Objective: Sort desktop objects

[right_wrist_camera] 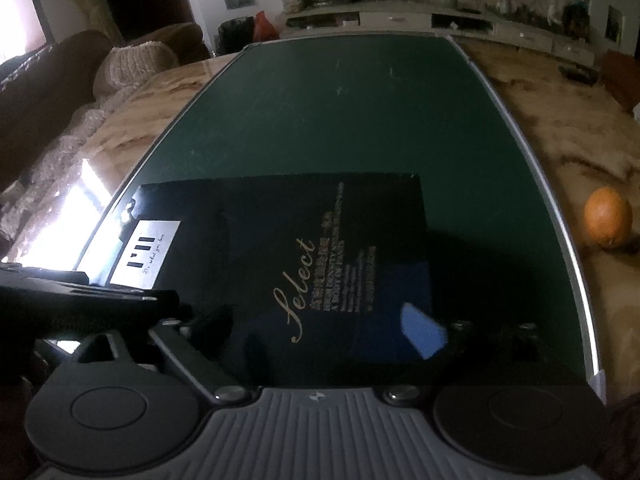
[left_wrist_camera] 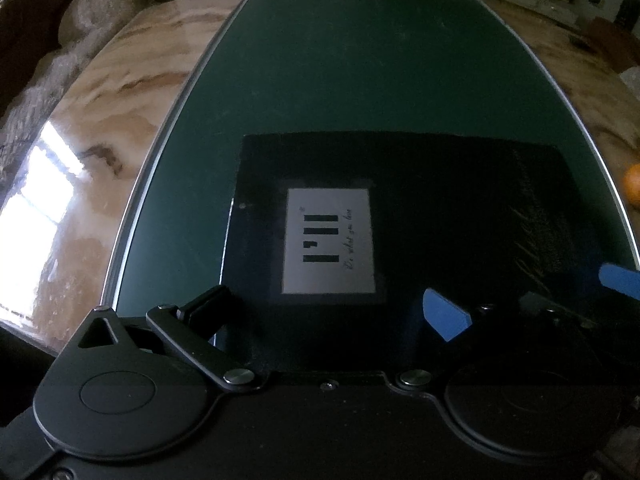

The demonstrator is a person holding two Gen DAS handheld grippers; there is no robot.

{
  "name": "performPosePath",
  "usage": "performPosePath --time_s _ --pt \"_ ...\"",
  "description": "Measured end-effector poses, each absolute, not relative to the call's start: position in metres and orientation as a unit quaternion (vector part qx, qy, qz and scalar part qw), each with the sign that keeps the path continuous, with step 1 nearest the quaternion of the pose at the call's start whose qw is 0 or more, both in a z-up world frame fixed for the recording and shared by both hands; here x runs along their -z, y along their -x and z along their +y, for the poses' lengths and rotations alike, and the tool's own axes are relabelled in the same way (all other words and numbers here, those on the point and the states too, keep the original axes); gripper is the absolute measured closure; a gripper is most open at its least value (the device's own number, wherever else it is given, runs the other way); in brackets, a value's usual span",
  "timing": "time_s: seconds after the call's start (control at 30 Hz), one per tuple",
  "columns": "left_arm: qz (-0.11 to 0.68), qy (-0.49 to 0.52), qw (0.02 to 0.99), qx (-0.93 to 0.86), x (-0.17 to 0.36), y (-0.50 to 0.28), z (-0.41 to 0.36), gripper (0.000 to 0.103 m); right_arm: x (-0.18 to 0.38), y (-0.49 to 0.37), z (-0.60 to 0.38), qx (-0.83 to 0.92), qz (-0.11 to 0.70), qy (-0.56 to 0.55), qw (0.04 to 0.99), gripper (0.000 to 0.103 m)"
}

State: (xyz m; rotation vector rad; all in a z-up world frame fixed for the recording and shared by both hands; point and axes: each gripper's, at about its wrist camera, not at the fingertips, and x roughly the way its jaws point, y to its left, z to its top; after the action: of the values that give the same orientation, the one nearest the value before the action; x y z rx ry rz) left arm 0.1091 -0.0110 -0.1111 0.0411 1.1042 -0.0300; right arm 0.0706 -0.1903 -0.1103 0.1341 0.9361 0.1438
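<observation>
1. Both my grippers sit low at the near edge of the green mat (right_wrist_camera: 340, 112); I judge this an approach for pickup.
2. Left gripper (left_wrist_camera: 328, 312) — jaws spread, holding nothing, over the small black package (left_wrist_camera: 312, 216) with the white label.
3. Right gripper (right_wrist_camera: 320, 328) — jaws spread, empty, over the black "Select" package (right_wrist_camera: 280, 240).
4. Count: two black packages, apparently overlapping, on the mat; one orange (right_wrist_camera: 608, 218) off it, on the marble table (right_wrist_camera: 560, 120).

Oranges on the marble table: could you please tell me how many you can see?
1. The orange sits on the marble table, right of the green mat; others may lie outside both views.
</observation>
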Motion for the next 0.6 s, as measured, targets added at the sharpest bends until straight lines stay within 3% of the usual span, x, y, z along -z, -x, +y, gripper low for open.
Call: performPosePath --time_s 0.17,0.27,0.33,0.6 --pt "0.538 0.006 0.843 0.004 0.107 -0.103 0.000 0.000 0.103 -0.058 -0.201 -0.063 0.447 -0.093 0.887 0.006" --pt "0.533 0.006 0.846 -0.001 0.099 -0.090 0.005 0.000 0.095 -0.048 -0.203 -0.054 0.439 -0.083 0.893 0.006" --pt "0.522 0.007 0.853 -0.001 0.091 -0.078 0.008 0.000 0.089 -0.039 -0.203 -0.047 0.431 -0.075 0.898 0.000" --pt "0.522 0.034 0.852 -0.014 0.085 -0.041 0.024 0.000 0.087 -0.001 -0.194 -0.017 0.435 -0.032 0.900 0.000"
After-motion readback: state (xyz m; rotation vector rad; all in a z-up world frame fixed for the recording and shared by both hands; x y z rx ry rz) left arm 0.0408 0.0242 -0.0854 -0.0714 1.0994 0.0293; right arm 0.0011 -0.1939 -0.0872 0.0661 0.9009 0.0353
